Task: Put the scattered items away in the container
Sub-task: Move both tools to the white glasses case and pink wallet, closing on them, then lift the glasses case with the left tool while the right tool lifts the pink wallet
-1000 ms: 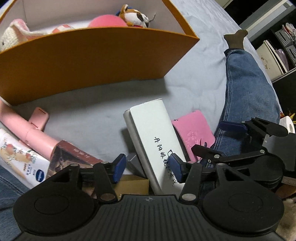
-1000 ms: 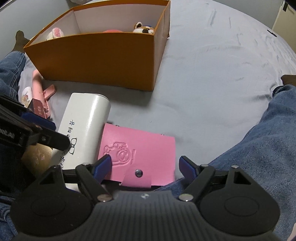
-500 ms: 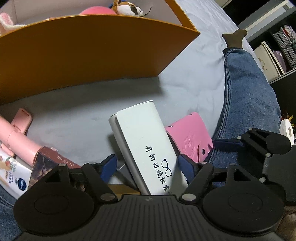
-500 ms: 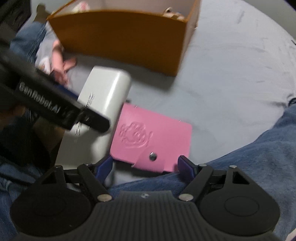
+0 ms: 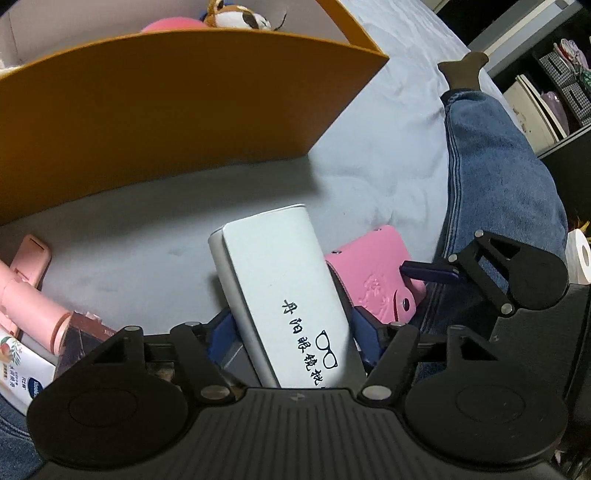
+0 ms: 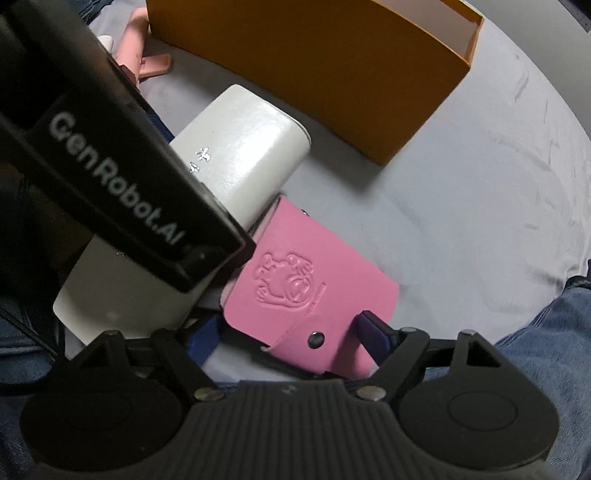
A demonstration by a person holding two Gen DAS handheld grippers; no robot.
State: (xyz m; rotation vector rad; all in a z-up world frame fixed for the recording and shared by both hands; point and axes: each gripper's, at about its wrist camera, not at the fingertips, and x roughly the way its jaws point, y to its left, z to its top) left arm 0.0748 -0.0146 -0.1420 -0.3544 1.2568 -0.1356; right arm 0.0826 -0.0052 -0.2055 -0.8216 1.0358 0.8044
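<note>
An orange box [image 5: 177,110] stands on the grey bed and holds a plush toy [image 5: 236,16] and a pink ball [image 5: 173,26]; it also shows in the right wrist view [image 6: 332,62]. My left gripper [image 5: 291,332] is shut on a white glasses case [image 5: 280,280], whose far end is tilted up off the bed. The case also shows in the right wrist view [image 6: 240,155]. My right gripper [image 6: 291,336] has its fingers around a pink snap wallet [image 6: 310,291], touching its sides. The wallet lies beside the case [image 5: 369,269].
A pink tube [image 5: 26,288], a dark red box [image 5: 85,332] and a white lotion tube [image 5: 18,365] lie at the left. My legs in jeans [image 5: 498,184] flank the items. Shelves [image 5: 546,92] stand at the far right.
My left gripper moved forward and closed on the white case, tipping it up. My right gripper moved in around the pink wallet and narrowed onto it.
</note>
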